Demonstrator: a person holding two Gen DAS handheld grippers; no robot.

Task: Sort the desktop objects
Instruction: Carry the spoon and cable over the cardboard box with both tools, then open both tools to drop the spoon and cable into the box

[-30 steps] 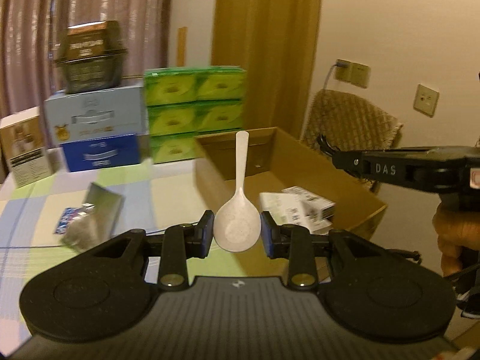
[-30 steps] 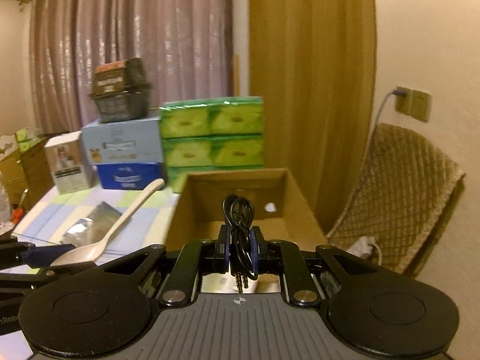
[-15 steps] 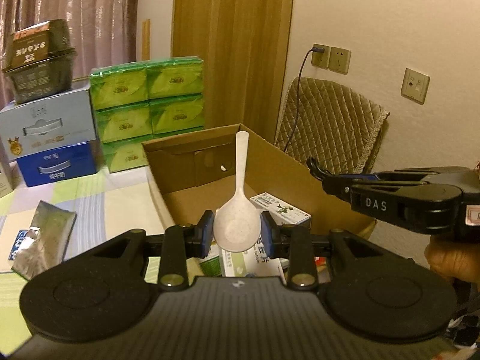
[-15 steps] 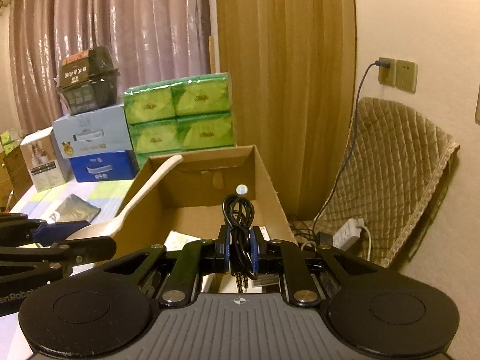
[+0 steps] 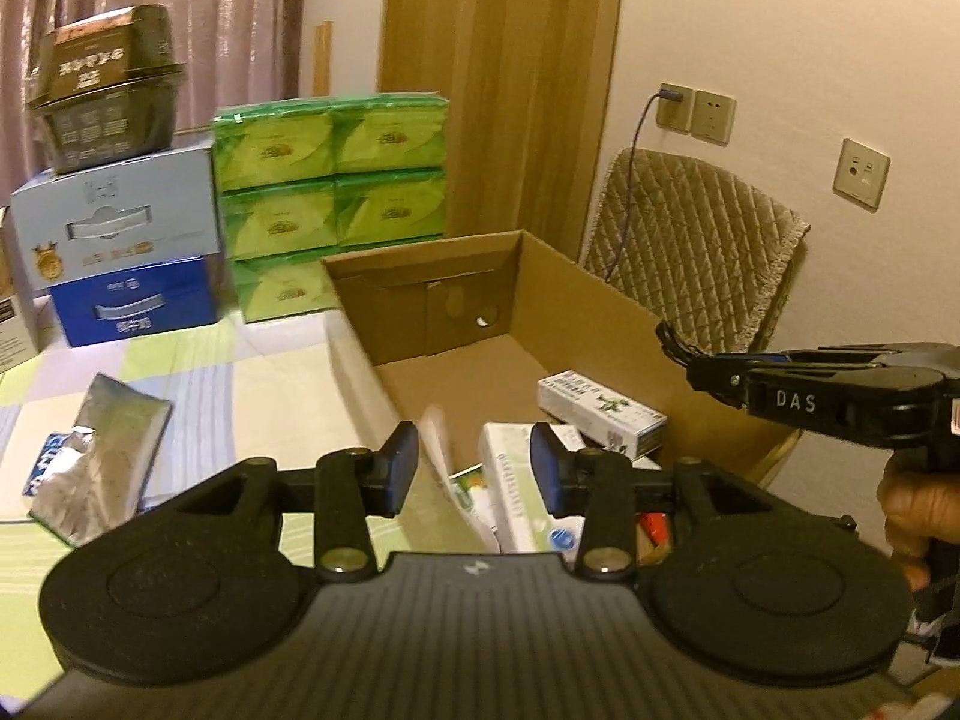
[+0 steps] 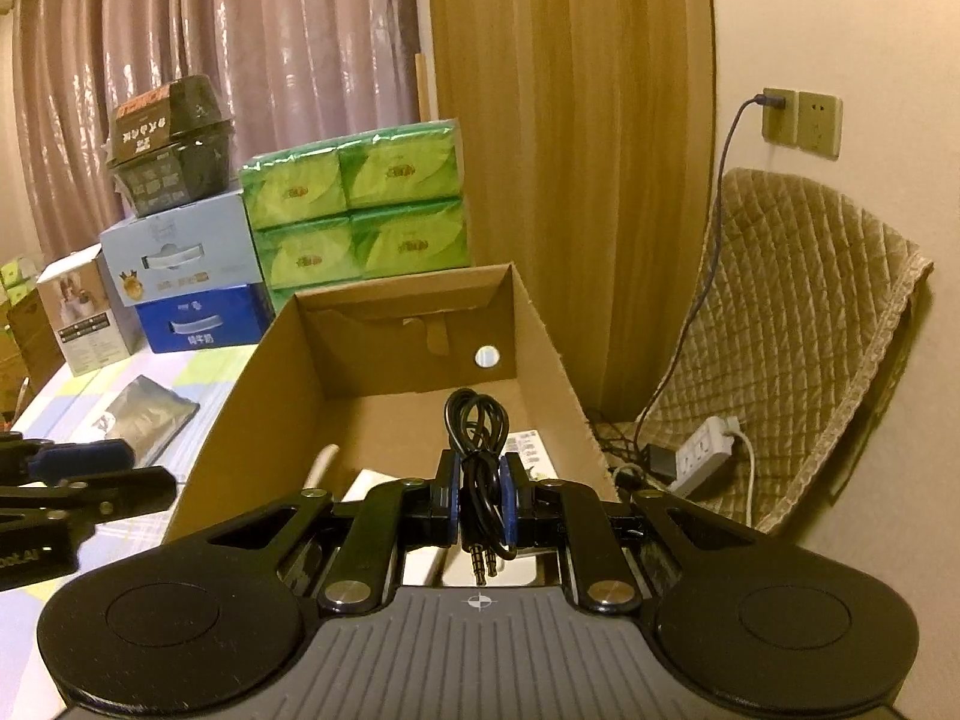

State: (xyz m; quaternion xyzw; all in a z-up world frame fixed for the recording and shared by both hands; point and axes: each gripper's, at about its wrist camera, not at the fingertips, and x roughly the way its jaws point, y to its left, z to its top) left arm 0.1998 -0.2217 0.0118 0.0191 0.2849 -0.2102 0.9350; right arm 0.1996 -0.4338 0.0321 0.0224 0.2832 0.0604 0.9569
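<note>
Left gripper [image 5: 473, 468] hangs over the near end of the cardboard box [image 5: 600, 300], jaws spread wide with nothing between them. A blurred pale spoon [image 5: 447, 474] shows just below the gap, among the small cartons [image 5: 600, 414] in the box; in the right wrist view its handle [image 6: 321, 465] pokes up inside the near left part of the box. Right gripper [image 6: 480, 507] is over the same box from its near side, jaws pinched on a coiled black audio cable [image 6: 477, 420], loop standing up, plugs hanging down. On the counter [image 5: 270, 378] left of the box lies a silver foil pouch [image 5: 99, 450]. Green tissue packs [image 5: 330, 192] are stacked at the far edge, beside a pale blue carton [image 5: 114, 222].
</note>
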